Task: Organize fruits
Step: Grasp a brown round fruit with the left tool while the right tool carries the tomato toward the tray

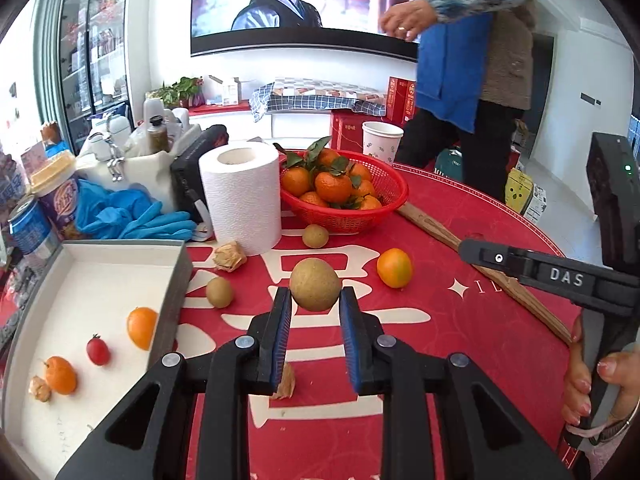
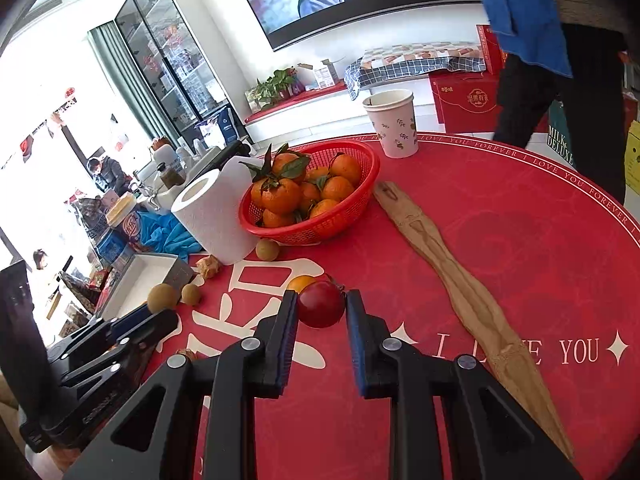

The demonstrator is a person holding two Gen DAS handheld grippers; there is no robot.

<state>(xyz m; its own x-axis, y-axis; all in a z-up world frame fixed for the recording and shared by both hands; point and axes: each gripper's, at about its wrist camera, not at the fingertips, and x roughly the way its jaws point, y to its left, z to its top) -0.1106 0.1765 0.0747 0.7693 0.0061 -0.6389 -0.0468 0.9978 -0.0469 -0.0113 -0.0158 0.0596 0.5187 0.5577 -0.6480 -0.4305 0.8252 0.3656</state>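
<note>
Left gripper (image 1: 315,300) clamping a brown fruit (image 1: 315,285); right gripper (image 2: 321,304) clamping a tomato (image 2: 321,305), seemingly. White box (image 1: 80,292) interior only left-view; bare tablecloth (image 2: 500,248) right.

A red cherry tomato (image 2: 321,309) is clamped between the pads of the right gripper (image 2: 321,312) above the red bench (image 2: 500,248). A red basket (image 2: 320,228) of mandarins (image 2: 282,196) is seen behind it.

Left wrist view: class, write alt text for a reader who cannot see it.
The left tongs grip a round tan-brown fruit above a red tablecloth. To the left, a white tray holds two oranges, a cherry tomato and a husked fruit; behind stand a red basket of tangerines and a paper roll.
</note>
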